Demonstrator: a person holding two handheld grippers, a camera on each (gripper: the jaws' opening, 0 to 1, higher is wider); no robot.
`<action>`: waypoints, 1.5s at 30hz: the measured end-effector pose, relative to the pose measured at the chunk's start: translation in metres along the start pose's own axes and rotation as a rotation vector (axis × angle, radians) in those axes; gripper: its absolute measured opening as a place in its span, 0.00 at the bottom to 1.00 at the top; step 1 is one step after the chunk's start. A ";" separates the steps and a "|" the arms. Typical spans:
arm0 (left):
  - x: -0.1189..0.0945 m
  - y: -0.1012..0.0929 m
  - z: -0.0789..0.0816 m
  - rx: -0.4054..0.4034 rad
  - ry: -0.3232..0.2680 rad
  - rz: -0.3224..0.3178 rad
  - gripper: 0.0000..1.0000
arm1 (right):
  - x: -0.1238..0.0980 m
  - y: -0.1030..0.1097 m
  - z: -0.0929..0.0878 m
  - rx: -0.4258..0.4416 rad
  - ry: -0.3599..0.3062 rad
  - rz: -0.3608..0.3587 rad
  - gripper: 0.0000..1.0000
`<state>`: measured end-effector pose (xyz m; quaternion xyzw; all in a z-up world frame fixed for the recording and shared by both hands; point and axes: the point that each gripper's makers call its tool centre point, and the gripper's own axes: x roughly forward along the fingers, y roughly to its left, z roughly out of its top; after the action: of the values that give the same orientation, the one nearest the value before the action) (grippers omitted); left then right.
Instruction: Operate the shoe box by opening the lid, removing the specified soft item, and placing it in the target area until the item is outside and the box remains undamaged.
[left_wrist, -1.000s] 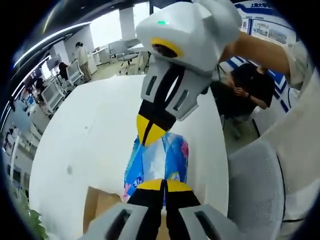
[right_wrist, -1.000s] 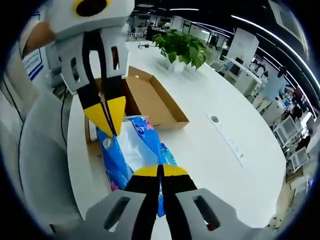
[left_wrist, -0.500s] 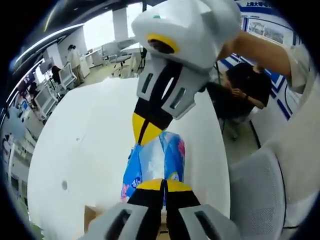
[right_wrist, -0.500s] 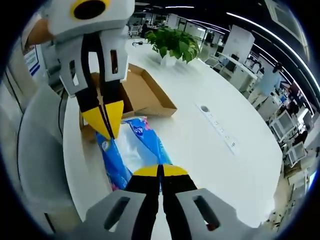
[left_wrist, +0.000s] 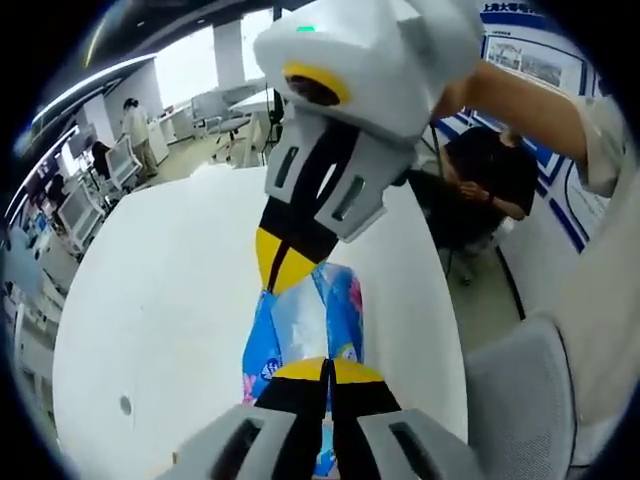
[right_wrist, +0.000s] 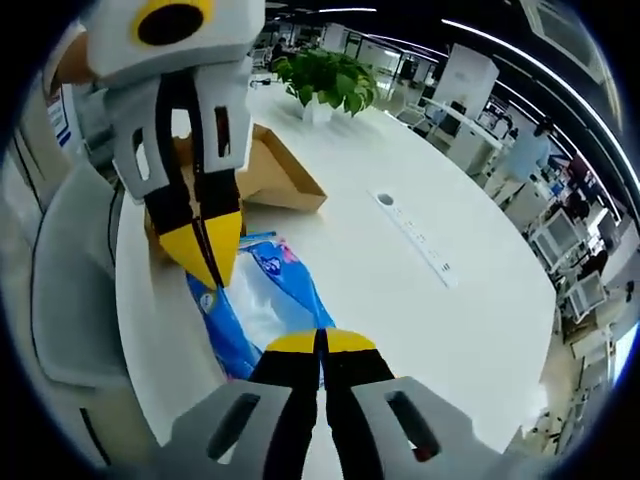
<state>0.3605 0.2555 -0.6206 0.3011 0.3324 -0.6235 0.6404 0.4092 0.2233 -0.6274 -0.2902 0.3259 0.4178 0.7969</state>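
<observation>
- Left tongs (left_wrist: 326, 366) and right tongs (right_wrist: 322, 340), both clamped on opposite ends of the blue packet (left_wrist: 305, 322), held over the white worktop (right_wrist: 400, 290).
- Open cardboard box (right_wrist: 275, 170) behind; potted plant (right_wrist: 322, 80) beyond; chair (left_wrist: 520, 390) alongside.

Both views were bright and evenly lit by ceiling light strips (right_wrist: 505, 55), with daylight washing out the windows (left_wrist: 190, 65) in the left gripper view. The white table (right_wrist: 400, 270) showed soft glare and faint shadows. Fisheye bending curved the edges strongly. Distant desks looked slightly soft.
</observation>
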 end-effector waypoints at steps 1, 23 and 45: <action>0.003 0.000 0.002 0.003 0.002 -0.004 0.00 | -0.001 -0.003 -0.003 0.002 0.002 -0.003 0.00; 0.056 0.017 0.034 -0.012 -0.032 -0.049 0.00 | -0.001 -0.042 -0.057 0.020 0.066 -0.040 0.00; 0.103 0.024 0.032 -0.050 -0.033 -0.103 0.00 | 0.022 -0.053 -0.098 0.026 0.150 -0.043 0.00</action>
<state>0.3863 0.1692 -0.6848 0.2573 0.3521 -0.6520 0.6203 0.4370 0.1361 -0.6947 -0.3171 0.3837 0.3732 0.7829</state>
